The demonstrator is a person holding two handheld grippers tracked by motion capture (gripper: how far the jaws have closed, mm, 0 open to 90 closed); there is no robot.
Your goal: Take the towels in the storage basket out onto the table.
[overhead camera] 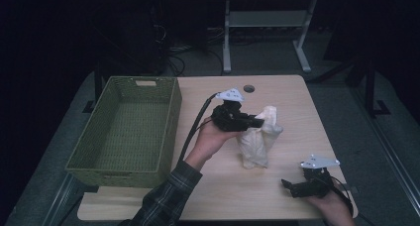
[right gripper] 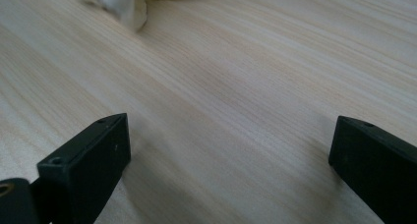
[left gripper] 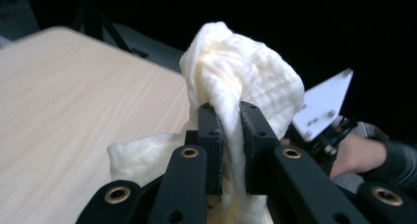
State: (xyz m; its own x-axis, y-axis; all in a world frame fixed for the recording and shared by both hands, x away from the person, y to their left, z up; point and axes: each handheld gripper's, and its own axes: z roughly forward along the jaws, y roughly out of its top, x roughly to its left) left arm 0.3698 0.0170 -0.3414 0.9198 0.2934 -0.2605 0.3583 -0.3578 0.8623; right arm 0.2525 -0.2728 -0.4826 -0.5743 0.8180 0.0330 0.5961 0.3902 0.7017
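High view shows a cream cloth [overhead camera: 258, 137] bunched into a soft, upright heap near the middle of the surface [overhead camera: 292, 97], its top pulled into a peak and its lower folds resting on the wood. The left gripper [overhead camera: 256, 122] comes in from the left and grips that peak. In the left gripper view the weave looks crinkled and gauzy, like muslin, and a pinch of the cloth [left gripper: 231, 81] sits squeezed between the two black fingers [left gripper: 210, 135], which are nearly closed with only the fabric keeping them apart. More cloth bulges rounded above the fingertips and trails down to a lower fold at the left.

The right gripper [overhead camera: 287, 185] rests low at the near right corner of the surface, well apart from the cloth. In the right gripper view its fingers [right gripper: 98, 150] stand wide open with nothing between them, just pale wood with fine straight grain, and a corner of the cloth [right gripper: 130, 8] shows at the top edge.

The surface is a light wooden tabletop with rounded corners and a small dark round hole [overhead camera: 249, 88] near the far edge. On its left side, overhanging the edge, sits a green woven basket [overhead camera: 171, 127], rectangular with a handle slot in its far wall; its inside holds nothing.
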